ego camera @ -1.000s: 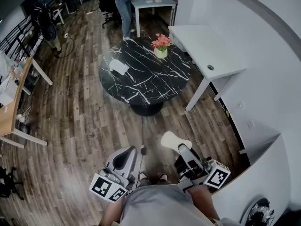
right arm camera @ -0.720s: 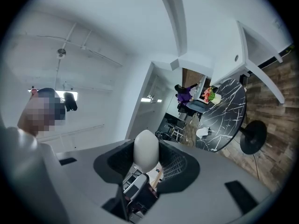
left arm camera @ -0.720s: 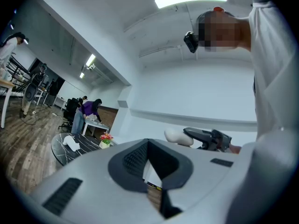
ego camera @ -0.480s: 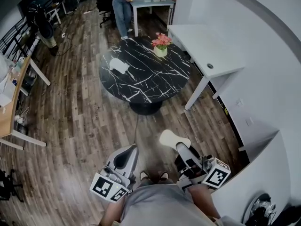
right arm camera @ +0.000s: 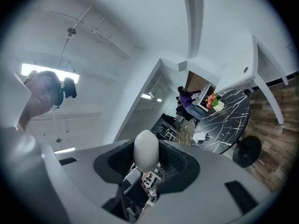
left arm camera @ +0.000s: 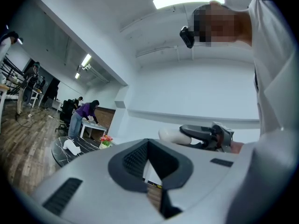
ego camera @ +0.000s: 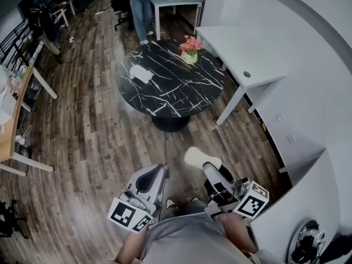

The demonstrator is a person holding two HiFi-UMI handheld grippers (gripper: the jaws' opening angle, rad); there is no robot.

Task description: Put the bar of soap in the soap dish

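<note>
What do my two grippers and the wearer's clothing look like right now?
The left gripper and right gripper both have light grey shells with black ribbed pads inside the jaws. Each carries a white cube printed with black square markers: left cube, right cube. The person wears a light grey top.
</note>
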